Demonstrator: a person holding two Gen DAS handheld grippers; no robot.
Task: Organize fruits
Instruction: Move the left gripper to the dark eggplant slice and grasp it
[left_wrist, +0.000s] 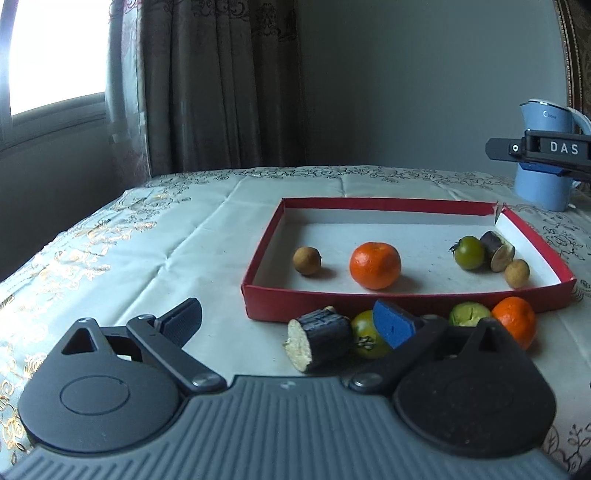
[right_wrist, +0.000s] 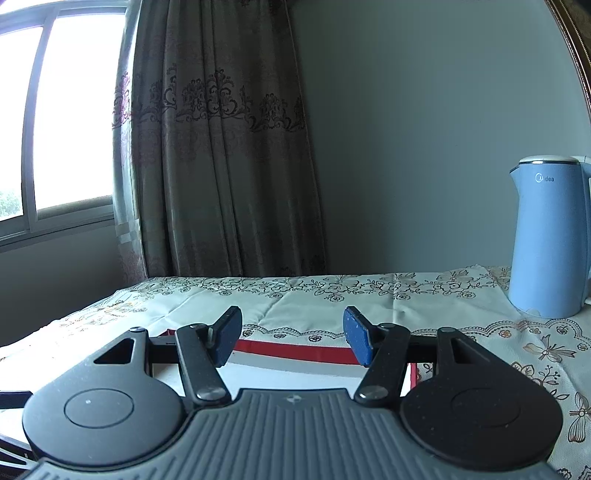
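Observation:
A red shallow tray (left_wrist: 406, 293) holds a tangerine (left_wrist: 375, 264), two brown longans (left_wrist: 306, 260) (left_wrist: 517, 273), a green tomato (left_wrist: 469, 251) and a dark cane piece (left_wrist: 496, 249). In front of the tray lie another dark cane piece (left_wrist: 319, 338), a green tomato (left_wrist: 364, 332), a green fruit (left_wrist: 469, 314) and a tangerine (left_wrist: 515, 321). My left gripper (left_wrist: 288, 325) is open just before them; the cane piece lies by its right finger, untouched. My right gripper (right_wrist: 291, 339) is open and empty, held above the tray's far rim (right_wrist: 295, 349).
A blue kettle (right_wrist: 546, 236) stands at the table's back right, also seen in the left wrist view as the kettle (left_wrist: 546, 181) behind the right tool's black body (left_wrist: 535, 149). A flowered tablecloth (left_wrist: 166, 240) covers the table. Curtain and window are behind.

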